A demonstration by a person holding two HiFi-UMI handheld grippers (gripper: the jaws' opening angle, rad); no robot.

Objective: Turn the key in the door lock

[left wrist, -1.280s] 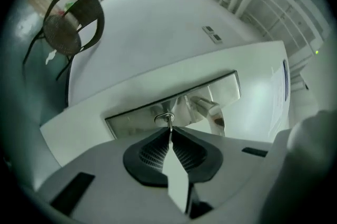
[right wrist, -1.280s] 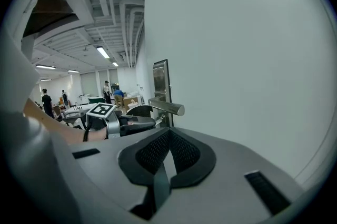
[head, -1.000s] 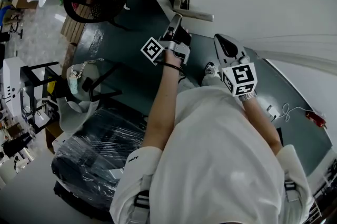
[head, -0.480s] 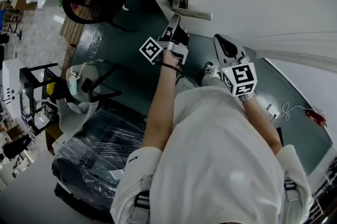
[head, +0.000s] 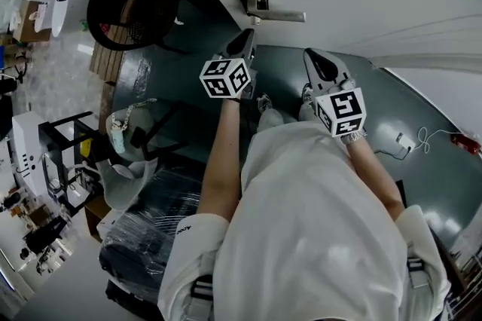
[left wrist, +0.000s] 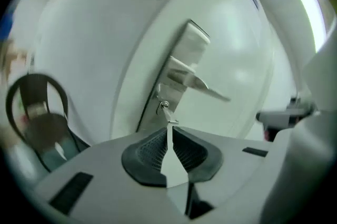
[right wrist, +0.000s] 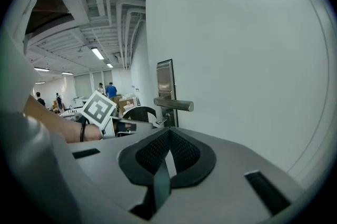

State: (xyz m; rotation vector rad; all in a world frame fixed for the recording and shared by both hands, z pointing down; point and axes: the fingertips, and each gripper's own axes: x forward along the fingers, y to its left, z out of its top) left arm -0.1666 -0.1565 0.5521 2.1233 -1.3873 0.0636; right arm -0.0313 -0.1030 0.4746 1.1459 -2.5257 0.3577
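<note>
My left claw [left wrist: 169, 126] nips the key [left wrist: 165, 108], jaws just loosening – I'd roll about the key's axis, clear of the lever [left wrist: 197, 81] at 1 o'clock – right claw [right wrist: 168, 133] closed, empty.

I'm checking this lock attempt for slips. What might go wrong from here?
1. The left gripper pinches only the end of the key, and its fingers have just been opening slightly: the key may slip free mid-turn.
2. The door handle sits just above the key; a rolling gripper might knock it.
</note>
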